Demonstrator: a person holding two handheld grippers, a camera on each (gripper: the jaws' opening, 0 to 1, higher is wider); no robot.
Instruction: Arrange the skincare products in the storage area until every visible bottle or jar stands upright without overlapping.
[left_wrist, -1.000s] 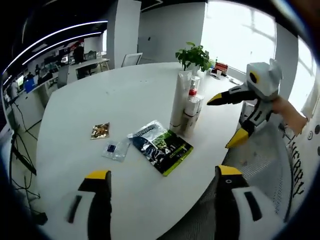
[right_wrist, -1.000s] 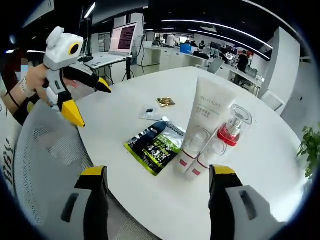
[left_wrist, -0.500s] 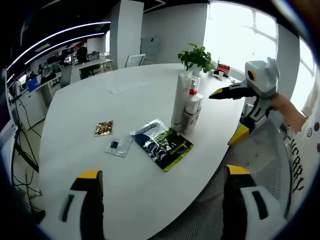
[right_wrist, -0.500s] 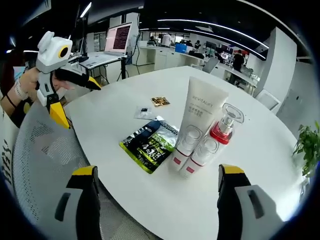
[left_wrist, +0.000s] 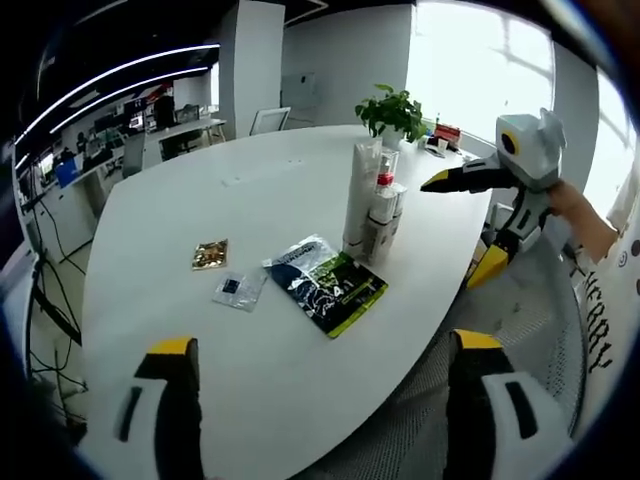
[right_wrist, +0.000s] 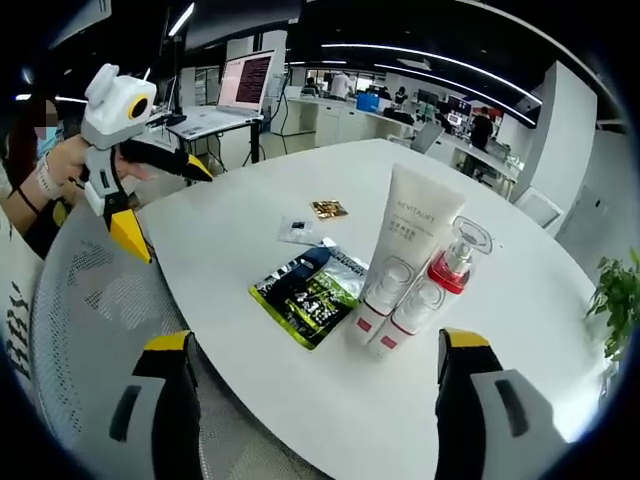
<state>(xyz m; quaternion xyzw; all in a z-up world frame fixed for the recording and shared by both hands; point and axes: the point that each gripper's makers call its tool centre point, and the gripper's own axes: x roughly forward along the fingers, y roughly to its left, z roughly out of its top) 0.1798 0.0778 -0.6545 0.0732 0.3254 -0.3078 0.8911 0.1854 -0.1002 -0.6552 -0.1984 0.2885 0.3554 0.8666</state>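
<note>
White round table (right_wrist: 300, 190) is seen across the centre of both views; its near edge sits above a grey mesh chair back (right_wrist: 90, 300) at lower left of the right gripper view. Skincare products are clustered centre-right in the right gripper view: tall white tube (right_wrist: 412, 232) standing on its cap, red-collared pump bottle (right_wrist: 452, 262) just beside it, two small white red-banded bottles (right_wrist: 385, 300) in front. All appear upright and touching or nearly so; whether any overlap counts cannot be told. Green-black foil pouch (right_wrist: 305, 293) lies flat just beside them, then a small clear sachet (right_wrist: 297, 231) and a gold sachet (right_wrist: 328, 209) further off.

Left gripper (right_wrist: 165, 200) is held wide open, empty, off the table edge at upper left. Right gripper (left_wrist: 478, 225) is likewise wide open, nothing held, right of the cluster in the left gripper view. Both are judged parked clear, probably for inspection before any regrasp.
</note>
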